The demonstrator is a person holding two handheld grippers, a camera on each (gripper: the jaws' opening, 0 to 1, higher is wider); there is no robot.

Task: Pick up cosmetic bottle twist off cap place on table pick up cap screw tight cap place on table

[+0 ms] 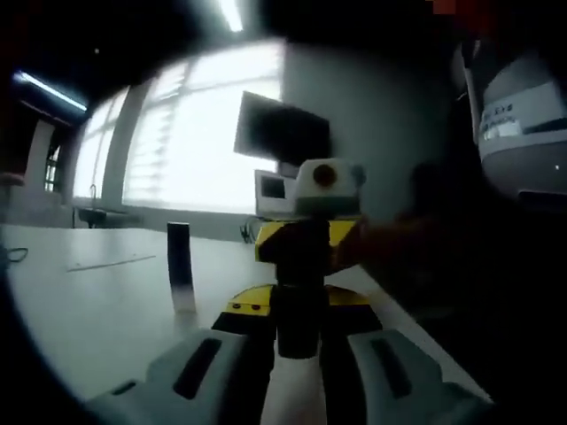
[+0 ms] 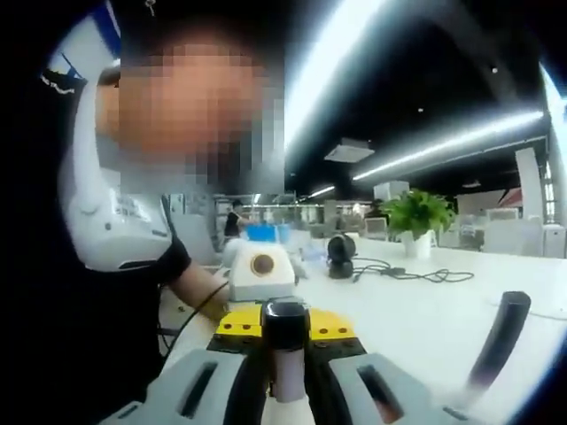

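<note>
Left gripper (image 1: pixel 285 372) pinches the white cosmetic bottle (image 1: pixel 288 390) upright over the table (image 1: pixel 89 310), right gripper (image 2: pixel 285 372) clamps its black cap (image 2: pixel 285 323); twist coaxially, no tilt, black tube (image 1: pixel 180 257) stands near the far edge.

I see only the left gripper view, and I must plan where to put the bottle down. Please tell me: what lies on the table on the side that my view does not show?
Observer: In the right gripper view, a black cable lies loose on the white table, well beyond the bottle.
Operator: Does the cable lead to something?
Observer: Yes, a small round black device stands at its near end.
Operator: Is anything taller standing there?
Observer: A green plant in a white pot stands behind the cable.
</note>
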